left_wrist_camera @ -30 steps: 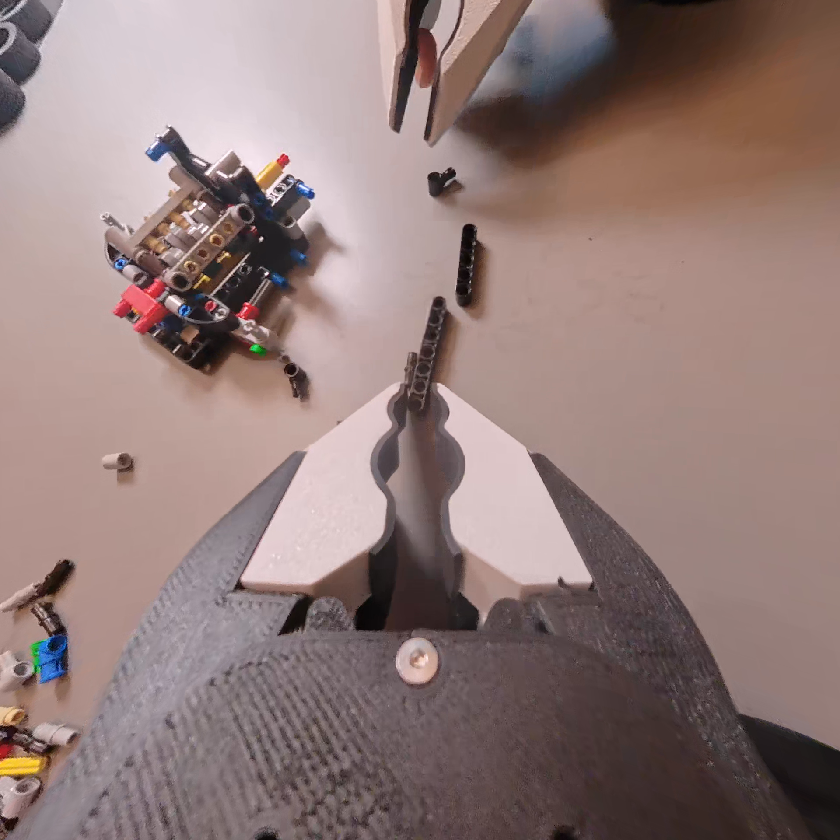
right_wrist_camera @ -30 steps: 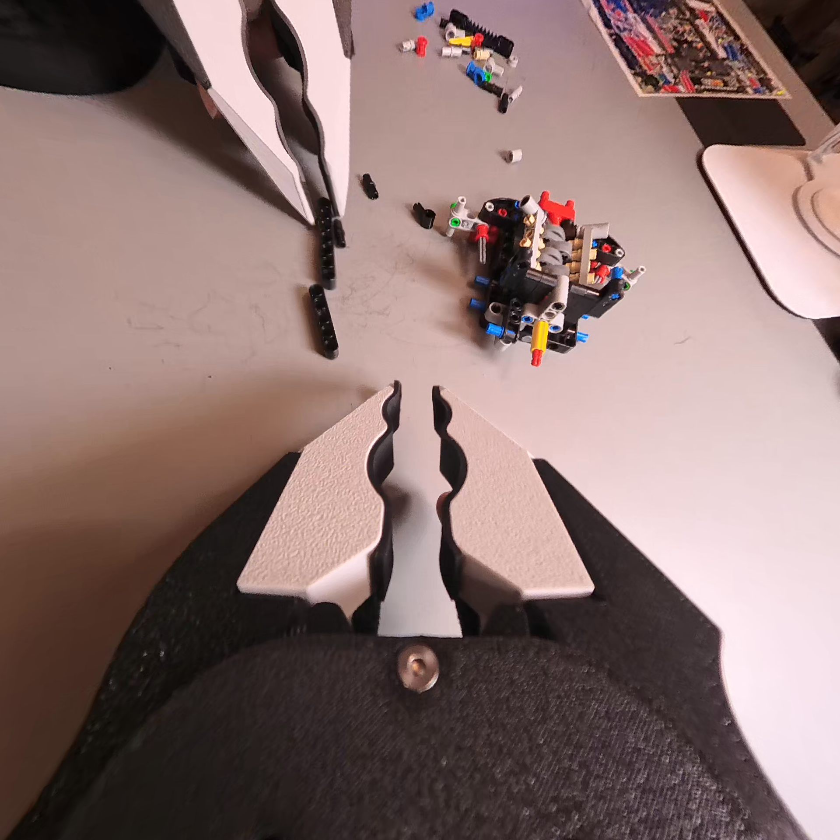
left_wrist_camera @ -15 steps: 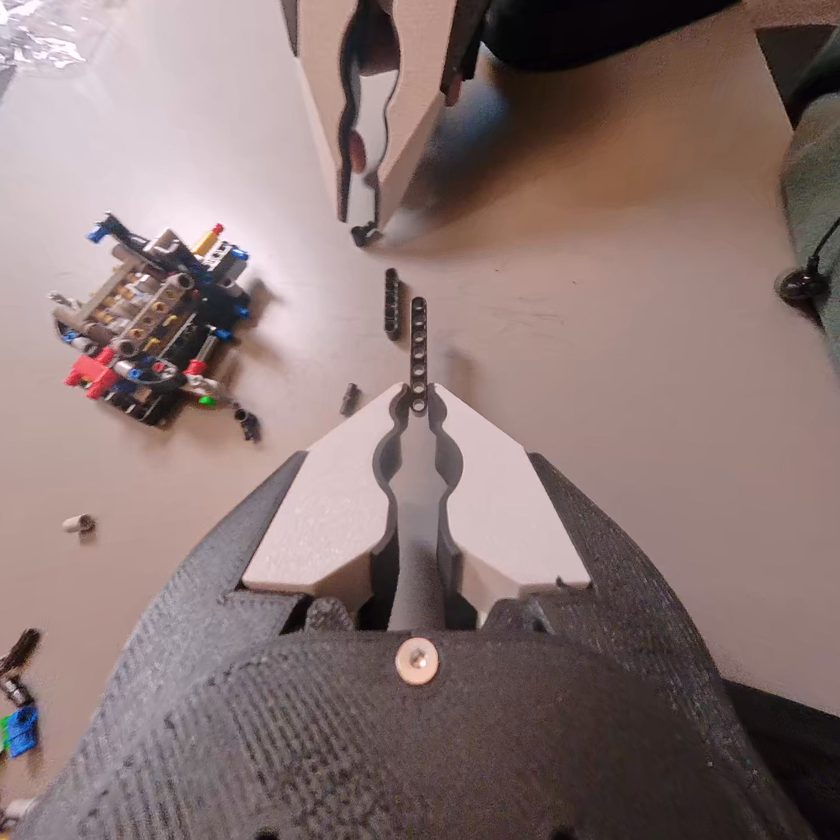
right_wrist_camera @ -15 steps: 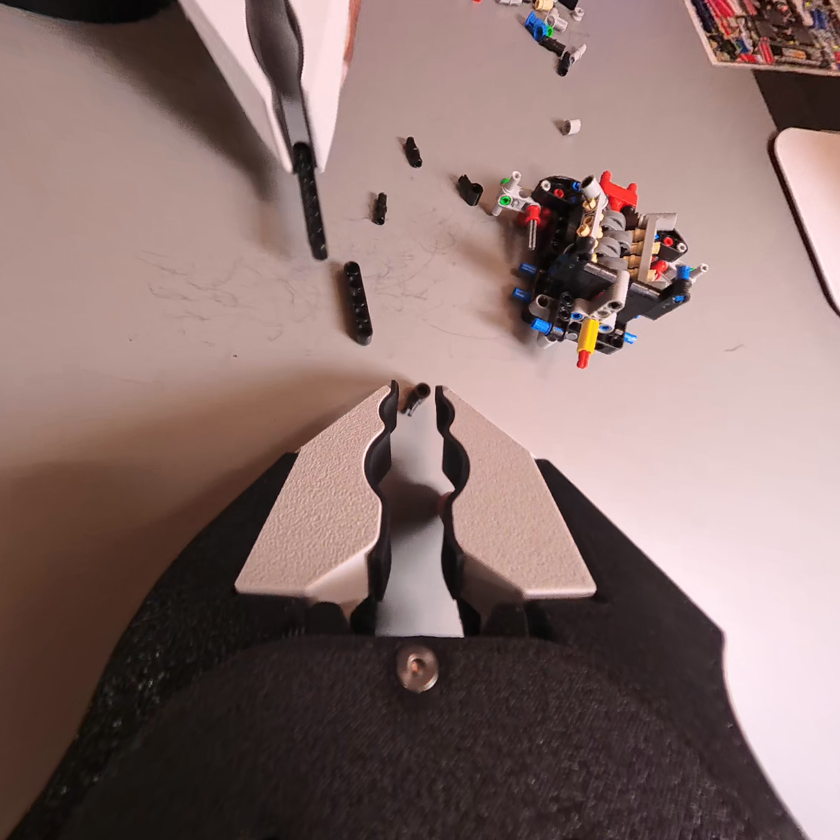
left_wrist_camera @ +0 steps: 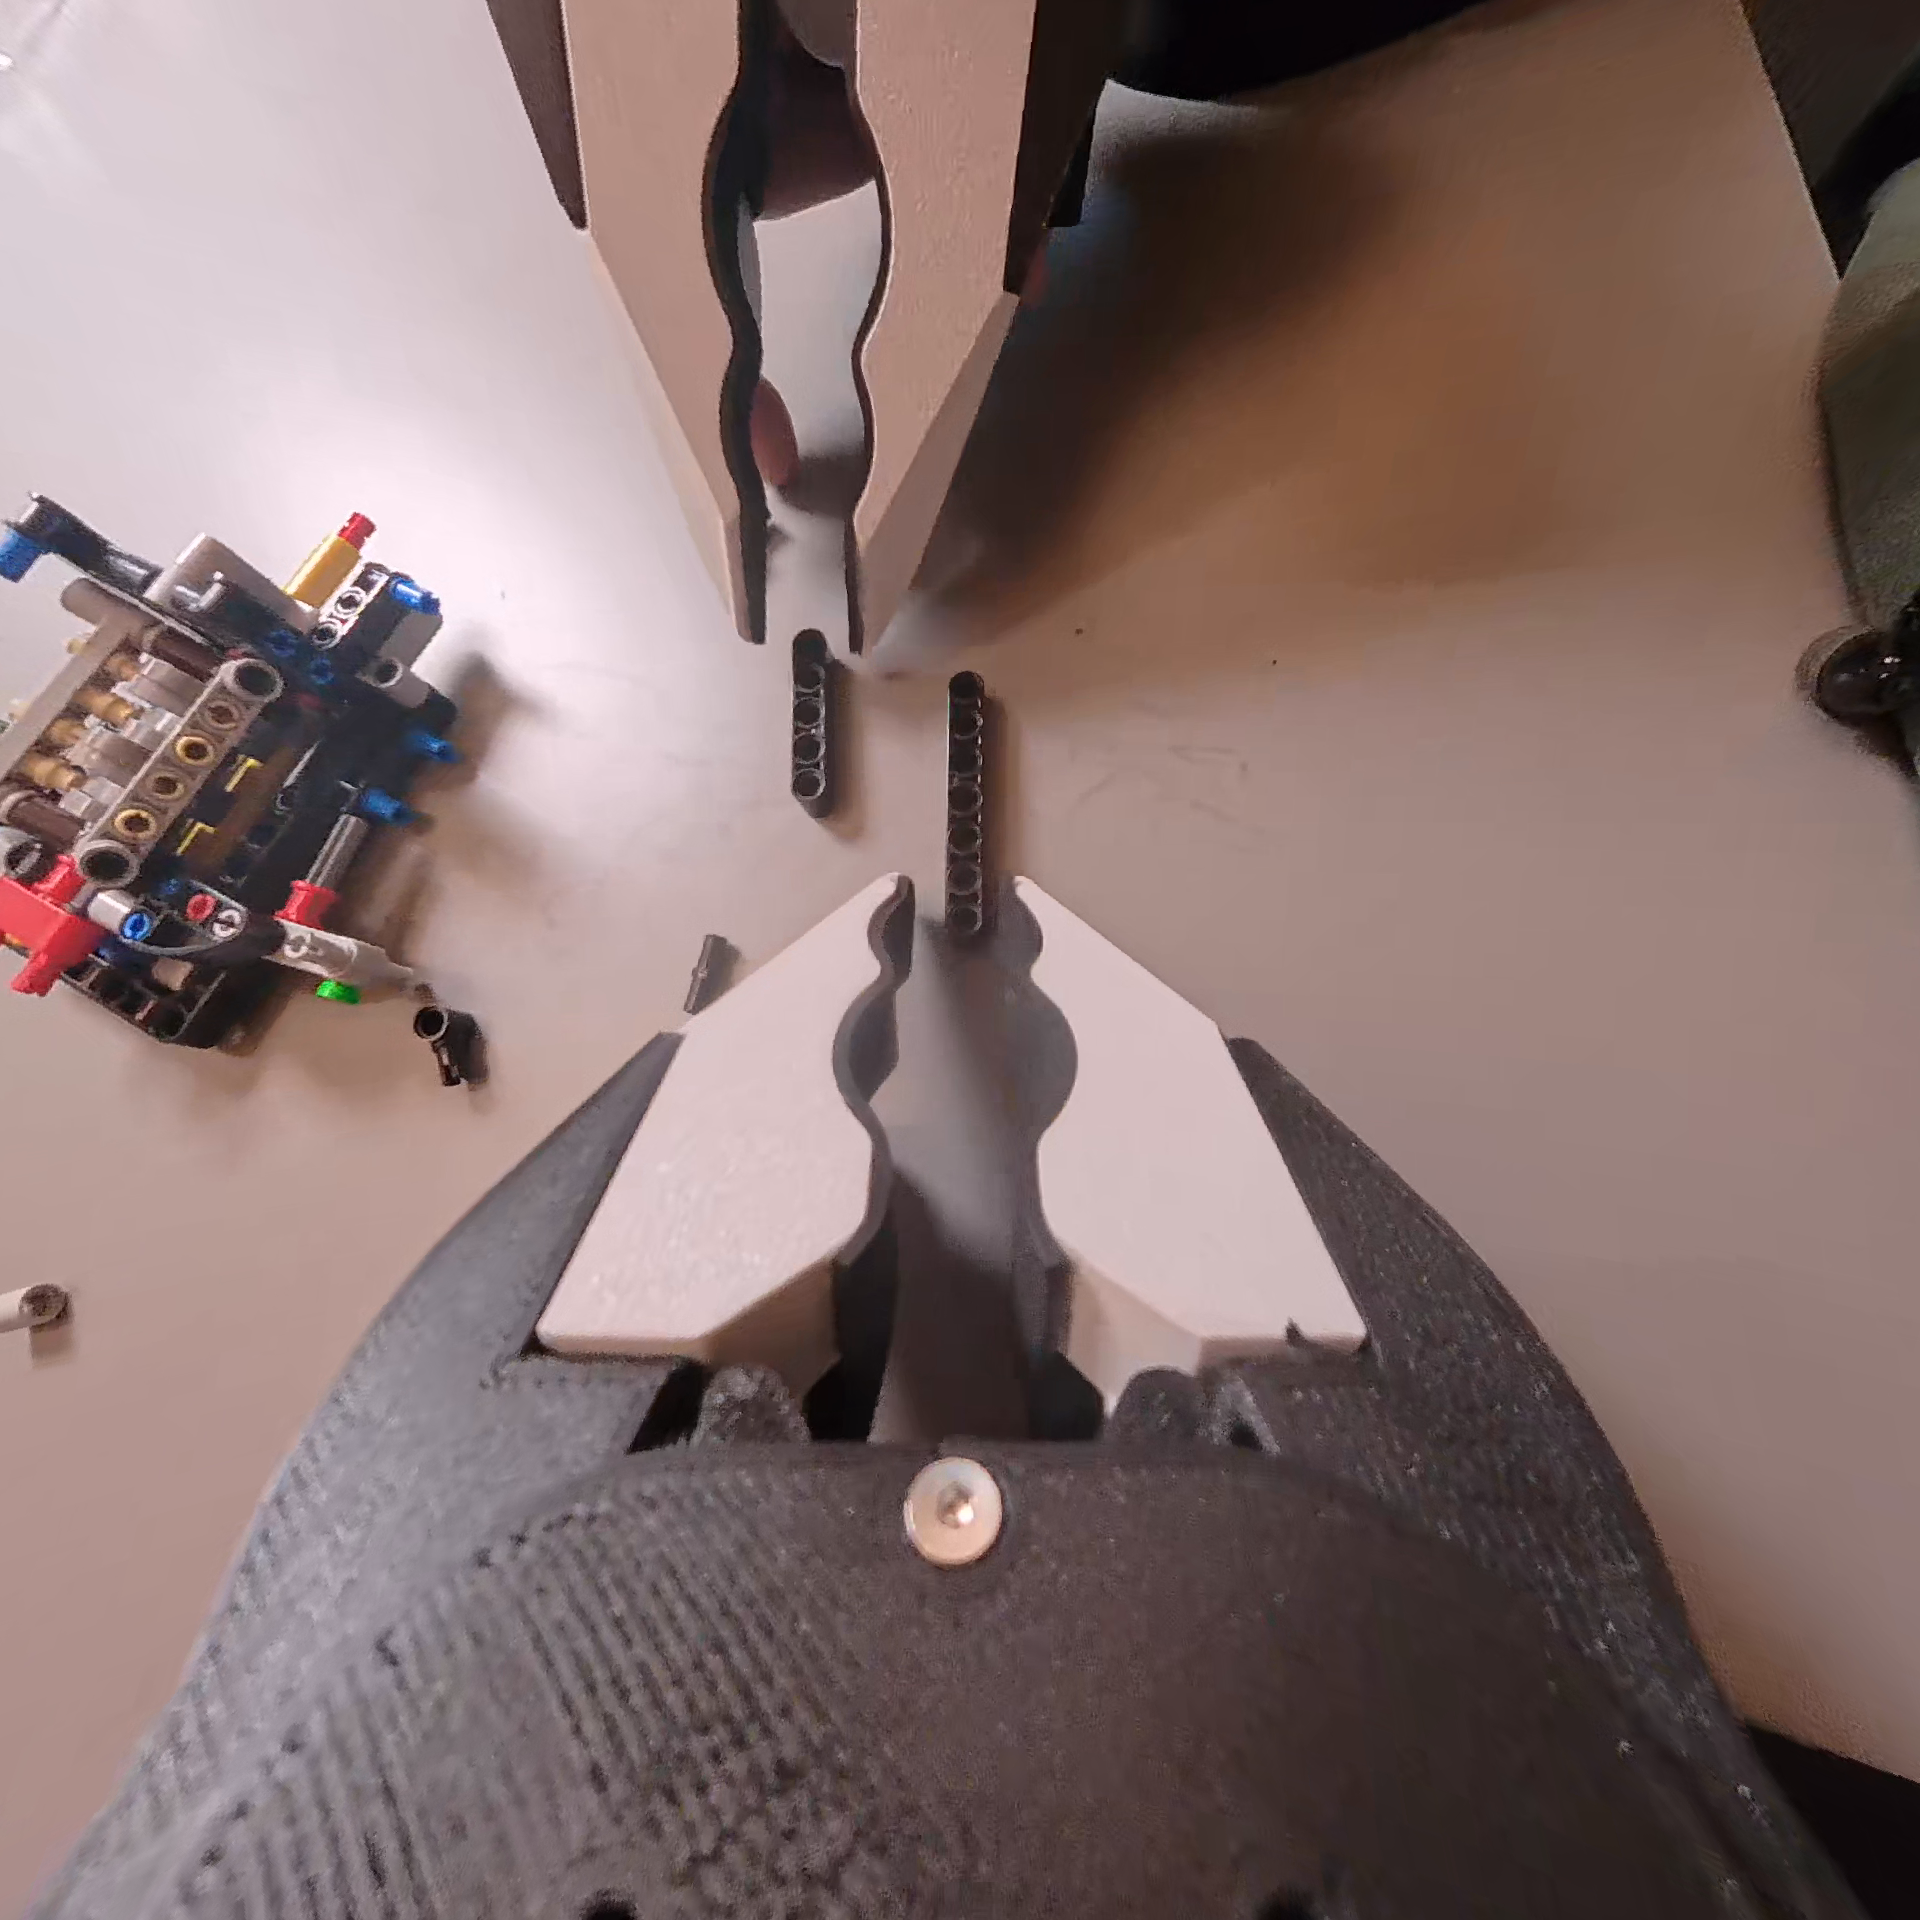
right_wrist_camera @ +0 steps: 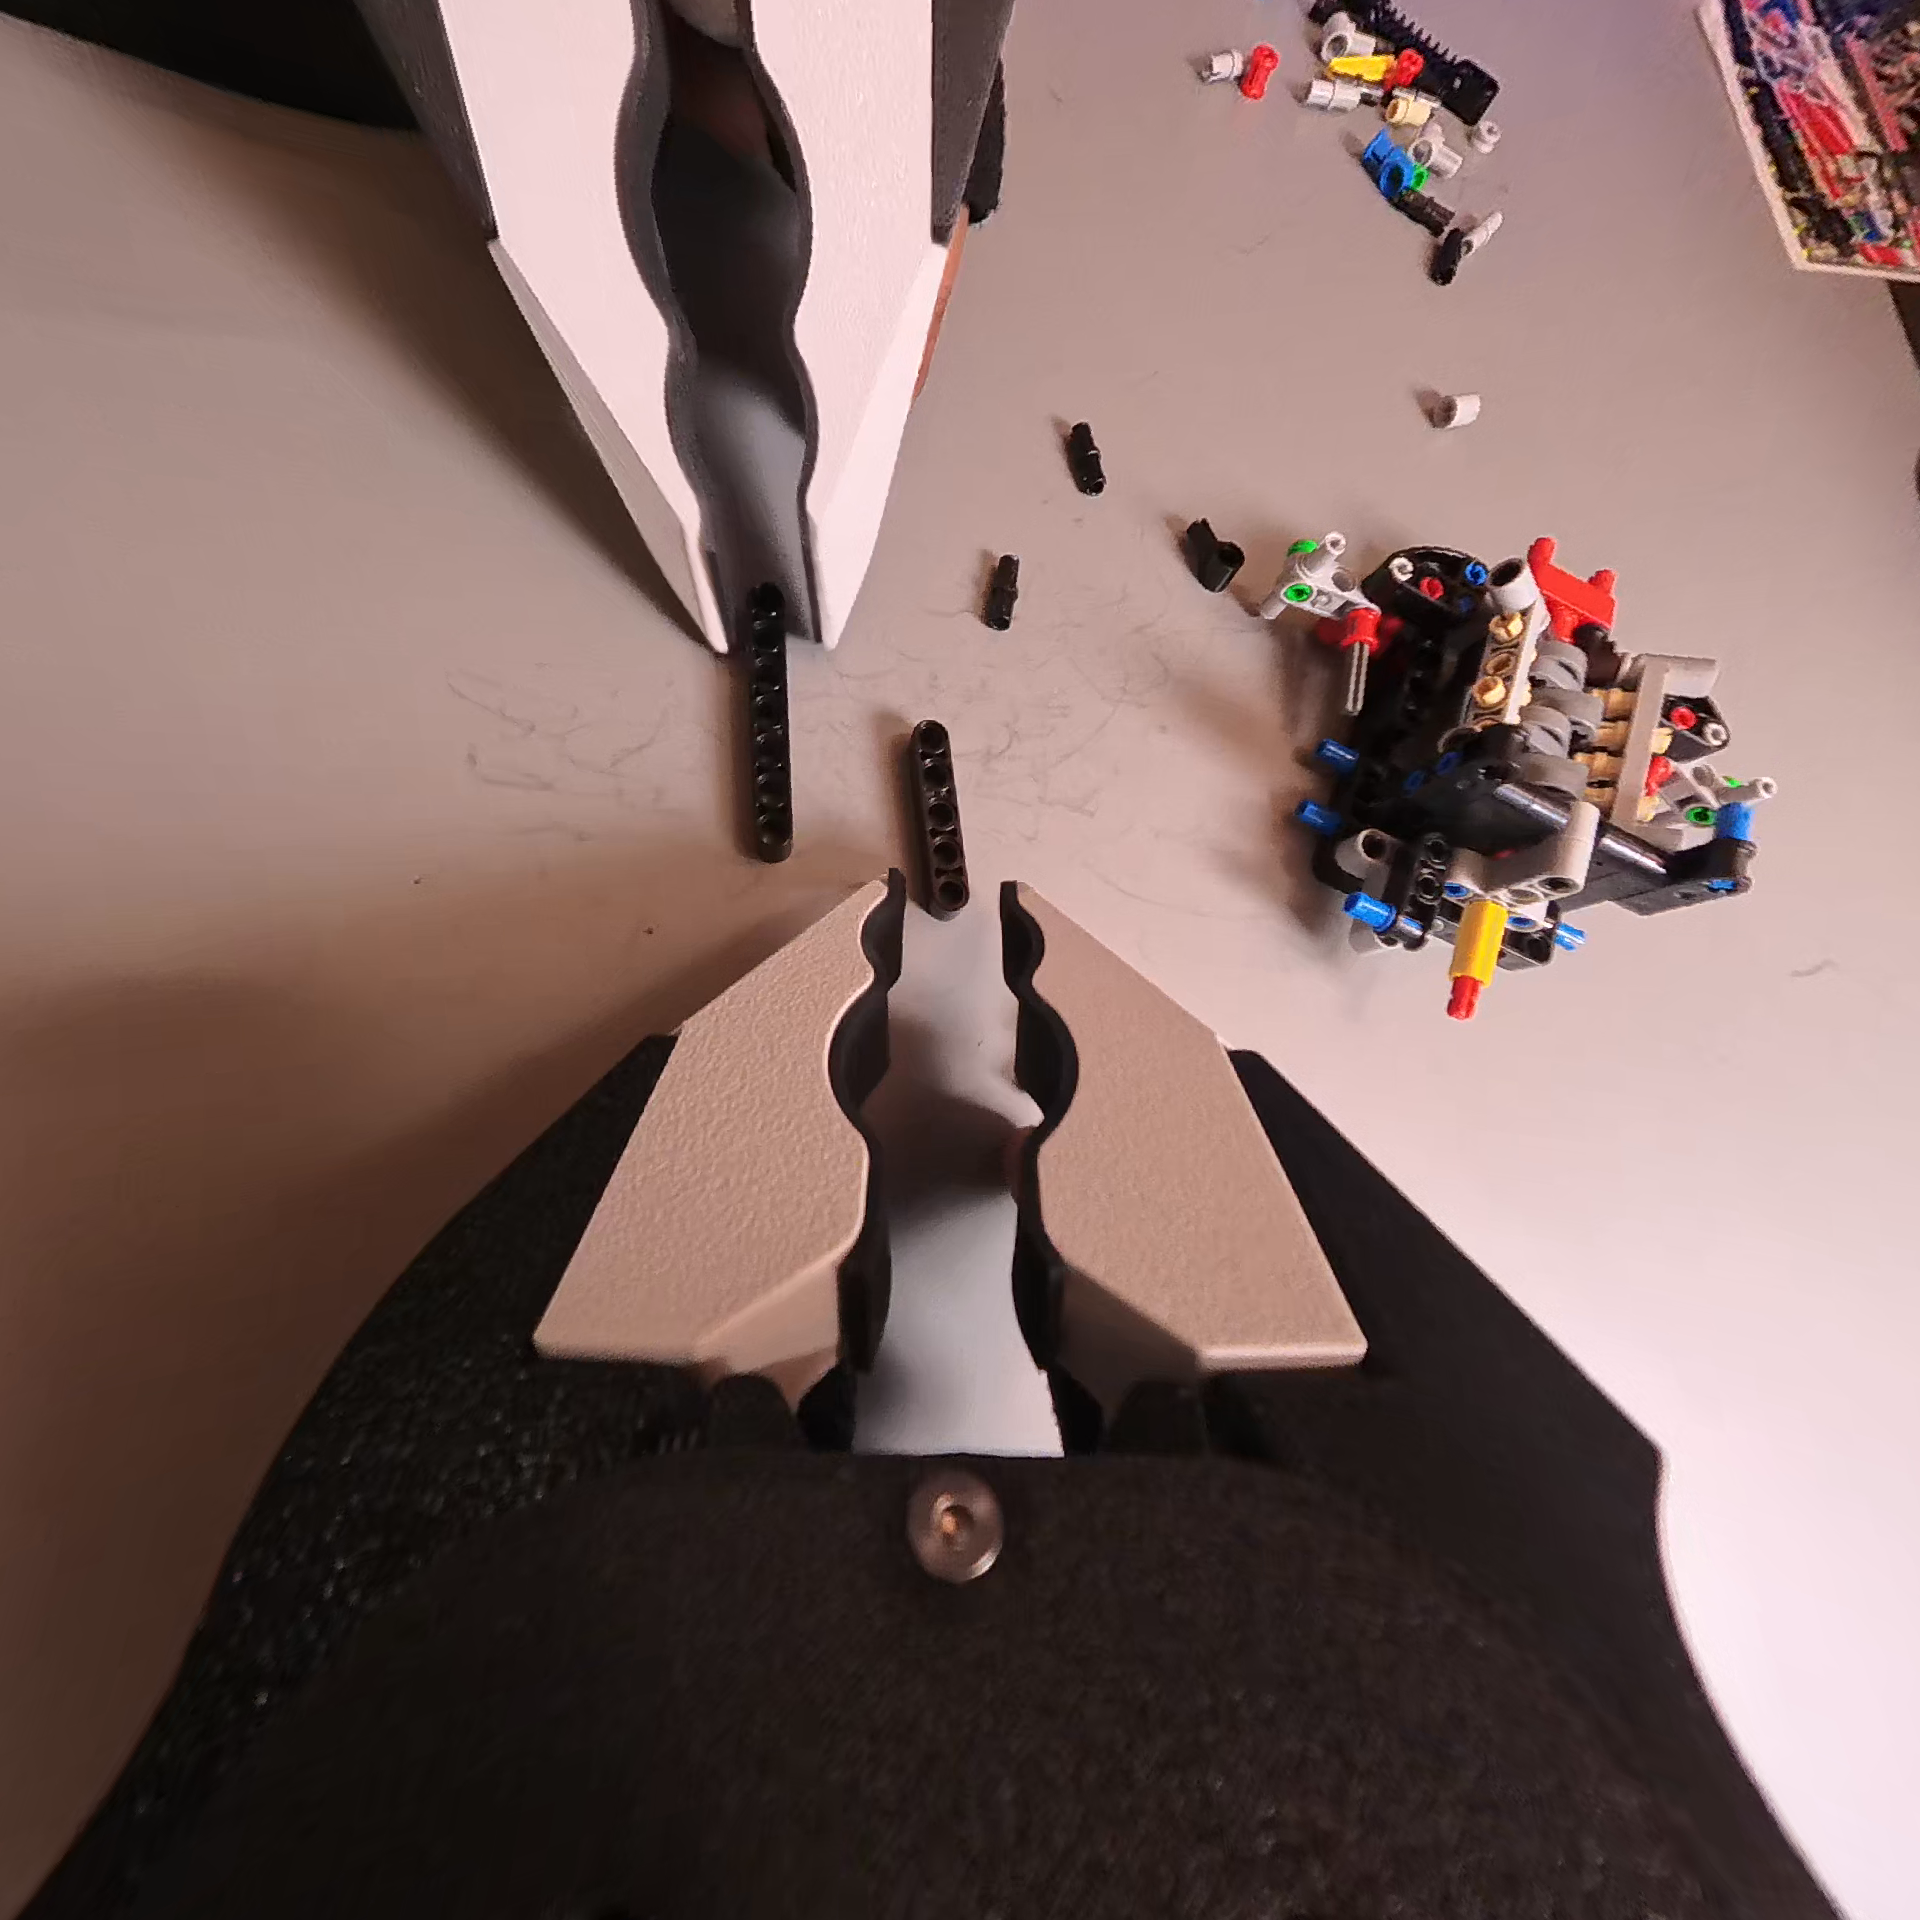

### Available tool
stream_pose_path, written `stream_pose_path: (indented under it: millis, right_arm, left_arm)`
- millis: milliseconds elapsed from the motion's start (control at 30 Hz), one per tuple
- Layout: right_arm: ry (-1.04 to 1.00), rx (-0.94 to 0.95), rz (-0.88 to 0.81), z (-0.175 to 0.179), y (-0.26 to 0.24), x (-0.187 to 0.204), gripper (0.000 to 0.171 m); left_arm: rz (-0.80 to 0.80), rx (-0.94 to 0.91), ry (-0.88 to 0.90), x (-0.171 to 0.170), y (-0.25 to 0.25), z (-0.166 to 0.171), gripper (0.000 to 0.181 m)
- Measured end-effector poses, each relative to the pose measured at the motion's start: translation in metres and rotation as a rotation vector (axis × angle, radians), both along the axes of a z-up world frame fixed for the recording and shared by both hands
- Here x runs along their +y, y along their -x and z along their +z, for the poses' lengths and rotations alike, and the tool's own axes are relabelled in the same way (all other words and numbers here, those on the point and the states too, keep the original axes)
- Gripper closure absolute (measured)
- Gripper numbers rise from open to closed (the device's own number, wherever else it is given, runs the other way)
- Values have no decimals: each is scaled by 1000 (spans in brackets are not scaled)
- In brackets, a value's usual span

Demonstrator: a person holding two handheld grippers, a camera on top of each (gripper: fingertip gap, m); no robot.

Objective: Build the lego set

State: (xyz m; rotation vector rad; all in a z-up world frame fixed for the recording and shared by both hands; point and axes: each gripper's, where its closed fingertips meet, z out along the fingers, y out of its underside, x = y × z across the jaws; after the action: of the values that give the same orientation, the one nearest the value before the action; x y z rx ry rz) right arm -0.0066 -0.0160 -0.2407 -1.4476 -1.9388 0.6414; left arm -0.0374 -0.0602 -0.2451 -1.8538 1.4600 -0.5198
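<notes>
A long black beam lies flat on the table, and my left gripper is open with its tips on either side of the beam's near end. A short black beam lies beside it. My right gripper is open with its tips on either side of that beam's near end. Each gripper shows in the other's view: the right gripper over the short beam, the left gripper over the long beam. The part-built model sits to the left; it shows at the right in the right wrist view.
Loose black pins and a black connector lie between the beams and the model. A grey bush, a pile of small parts and a printed booklet lie farther off. A sleeve is at the table's right edge. Some 6 centimeters of space lies between my two pairs of fingers.
My left gripper carried the long beam beside the short beam, set it down and opened. My right gripper moved in onto the short beam's end and opened wider.
</notes>
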Motion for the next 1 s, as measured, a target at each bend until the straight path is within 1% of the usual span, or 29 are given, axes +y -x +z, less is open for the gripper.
stream_pose_path:
  millis: [133, 300, 433, 533, 667, 767, 800, 867, 1000]
  right_arm:
    - [-10, -47, 10, -3, 1, 0, 155]
    - [-4, -93, 22, -5, 3, -1, 159]
    - [-21, -97, 21, -5, 4, -1, 165]
    - [-12, -111, 25, -5, 0, -3, 165]
    - [11, -136, 39, -6, -12, -6, 165]
    - [14, -139, 57, -6, -17, -10, 165]
    - [7, -137, 56, -5, -18, -10, 163]
    - [16, -126, 47, -2, -20, -7, 152]
    - [56, -60, -28, 12, -30, 12, 151]
  left_arm:
    - [-10, -20, 41, -3, 2, 1, 164]
    - [-18, -28, 77, -7, 4, -1, 164]
    - [-19, -19, 64, -7, 2, -1, 175]
    - [-9, -5, 51, -5, 4, -1, 175]
    - [17, 16, 45, 0, 16, -1, 175]
    - [30, 18, 72, 2, 30, -1, 175]
    - [35, 15, 72, 4, 35, -1, 175]
    - [42, 12, 81, 5, 44, 0, 175]
    - [59, -14, 87, 8, 59, 6, 167]
